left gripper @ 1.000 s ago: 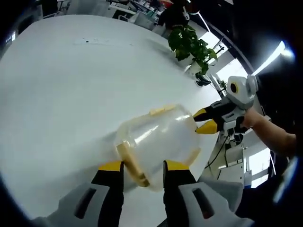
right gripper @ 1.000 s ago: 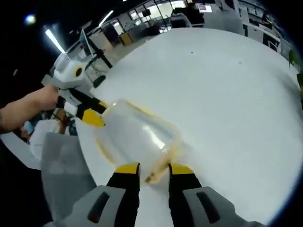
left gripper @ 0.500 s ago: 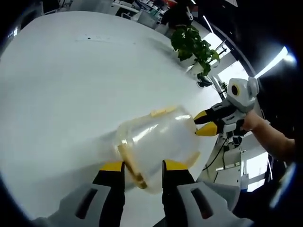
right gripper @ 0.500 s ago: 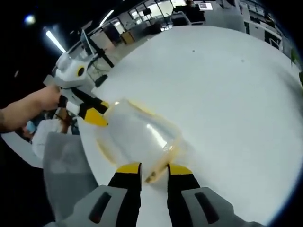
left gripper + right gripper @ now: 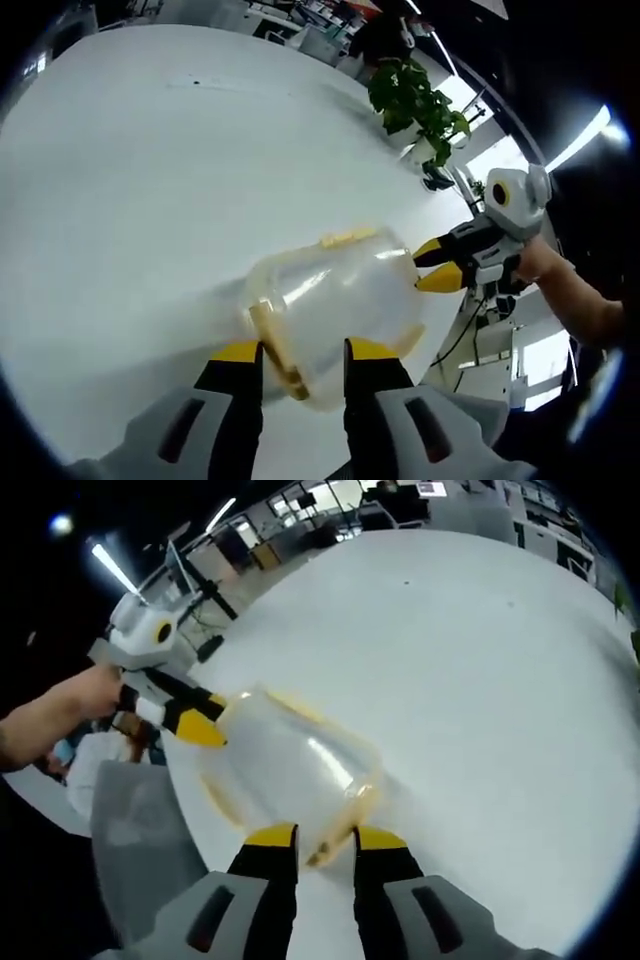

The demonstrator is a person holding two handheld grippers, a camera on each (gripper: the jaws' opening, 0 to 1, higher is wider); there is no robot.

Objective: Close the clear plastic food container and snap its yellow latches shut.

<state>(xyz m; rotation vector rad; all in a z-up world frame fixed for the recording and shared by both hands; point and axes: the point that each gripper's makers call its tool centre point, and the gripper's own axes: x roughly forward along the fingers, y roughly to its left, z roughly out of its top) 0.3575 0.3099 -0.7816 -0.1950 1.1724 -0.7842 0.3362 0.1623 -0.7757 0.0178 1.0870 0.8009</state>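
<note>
The clear plastic container (image 5: pixel 340 295) lies on the white table (image 5: pixel 130 170), lid down, held between my two grippers at its ends. My left gripper (image 5: pixel 303 352) is shut on the near end, with a yellow latch (image 5: pixel 277 347) slanting between its jaws. Another yellow latch (image 5: pixel 347 237) shows on the container's upper side. My right gripper (image 5: pixel 436 266) pinches the far end from the right. In the right gripper view the container (image 5: pixel 290 765) reaches away from my right gripper (image 5: pixel 325 838), which is shut on the yellow latch (image 5: pixel 322 854) there. The left gripper (image 5: pixel 200 720) grips the opposite end.
A potted green plant (image 5: pixel 412 100) stands at the table's far edge. A person's forearm (image 5: pixel 575 300) holds the right gripper; another forearm (image 5: pixel 50 720) holds the left one. Beyond the table edge are office desks, and a grey chair (image 5: pixel 140 850) stands close by.
Almost nothing: both views shifted slightly with the hands. The container and both grippers keep their hold, the right jaws a touch closer together.
</note>
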